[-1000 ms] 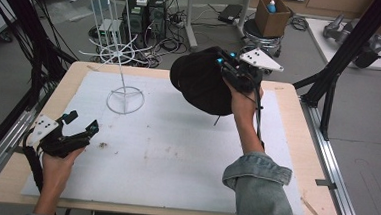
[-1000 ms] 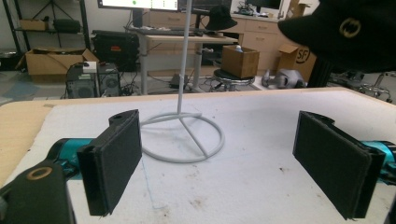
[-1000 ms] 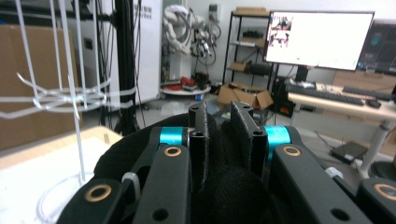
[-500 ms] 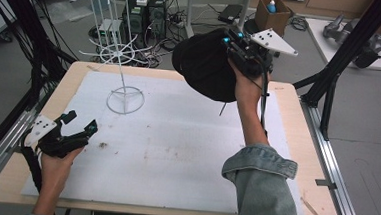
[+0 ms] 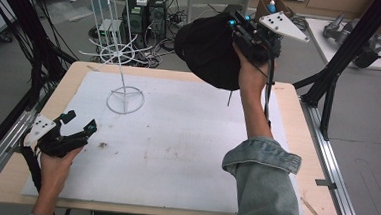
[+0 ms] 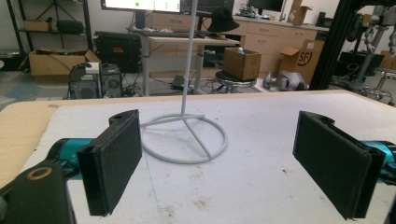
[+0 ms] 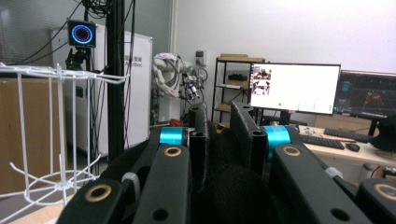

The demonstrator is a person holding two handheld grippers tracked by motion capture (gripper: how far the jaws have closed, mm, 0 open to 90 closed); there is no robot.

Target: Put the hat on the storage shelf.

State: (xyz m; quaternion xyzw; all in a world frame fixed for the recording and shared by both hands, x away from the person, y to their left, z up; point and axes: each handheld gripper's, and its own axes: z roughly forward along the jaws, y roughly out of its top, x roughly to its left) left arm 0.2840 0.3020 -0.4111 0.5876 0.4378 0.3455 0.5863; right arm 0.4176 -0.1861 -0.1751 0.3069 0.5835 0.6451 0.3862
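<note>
1. Above the far right of the table [image 5: 176,151], I now carry the black hat [image 5: 209,51] higher than a second ago; it has gone from just over the mat to level with the white wire rack [image 5: 115,43].
2. My right gripper [image 5: 235,32] is clamped on the hat's fabric, jaws nearly together around it.
3. My left gripper [image 5: 79,126] rests at the near left edge, jaws wide apart and empty, unmoved.
4. I judge the hat is heading for a rack hook, though which one I can't tell from here.
</note>
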